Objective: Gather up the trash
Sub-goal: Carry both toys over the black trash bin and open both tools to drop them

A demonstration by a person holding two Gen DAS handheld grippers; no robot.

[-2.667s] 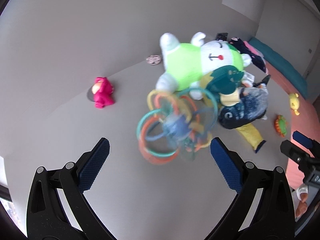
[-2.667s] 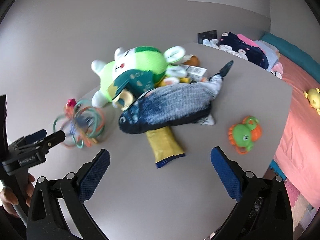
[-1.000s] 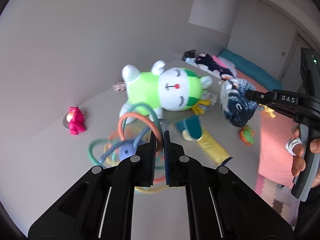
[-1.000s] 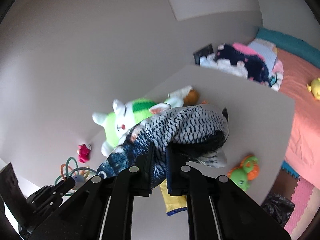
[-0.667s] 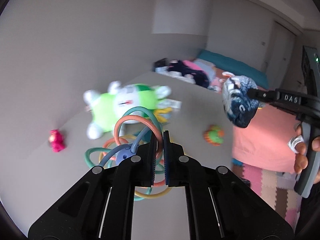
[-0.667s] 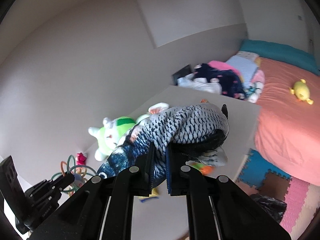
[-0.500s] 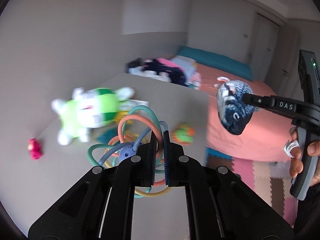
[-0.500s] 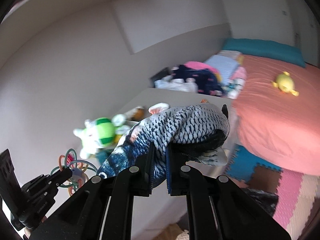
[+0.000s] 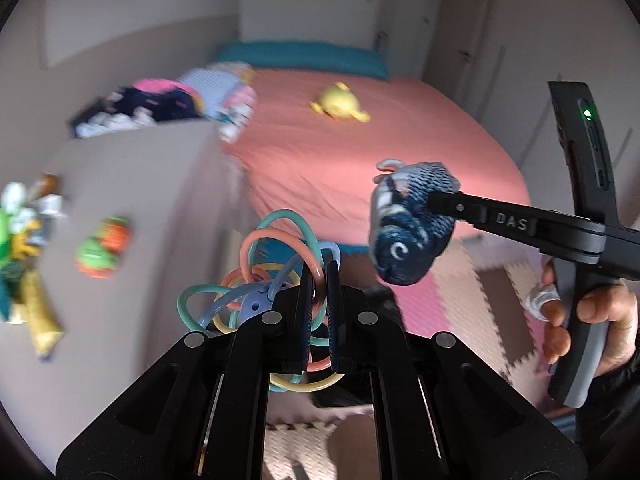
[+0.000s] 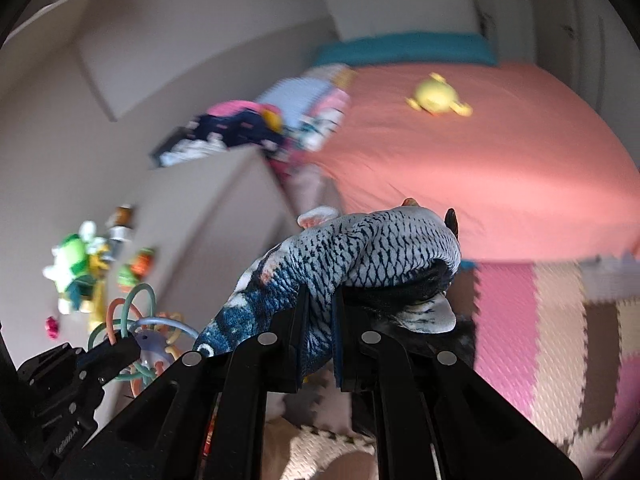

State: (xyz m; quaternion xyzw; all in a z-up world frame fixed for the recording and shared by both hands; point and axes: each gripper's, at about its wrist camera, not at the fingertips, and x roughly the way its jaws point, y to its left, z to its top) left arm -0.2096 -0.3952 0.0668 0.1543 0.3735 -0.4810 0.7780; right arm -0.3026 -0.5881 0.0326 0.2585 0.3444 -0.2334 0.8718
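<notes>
My left gripper (image 9: 318,280) is shut on a ring rattle toy (image 9: 276,248) of coloured loops, held in the air past the table's edge. My right gripper (image 10: 318,300) is shut on a blue plush fish (image 10: 340,256), also in the air over the floor mat. The fish (image 9: 408,224) shows at the right of the left wrist view, and the rattle (image 10: 136,320) at the lower left of the right wrist view. A yellow wrapper (image 9: 38,312) and a green plush (image 10: 70,260) lie on the grey table (image 9: 140,184) at the left.
A green and orange toy (image 9: 102,252) lies on the table. A bed with a salmon sheet (image 9: 360,148) holds a yellow toy (image 9: 338,106) and folded clothes (image 9: 168,102). A pink and beige foam mat (image 10: 540,320) covers the floor below.
Both grippers closed on their toys, lifted them off the table and swung right, away from the table toward the bed and floor mat. The view is blurred with motion.
</notes>
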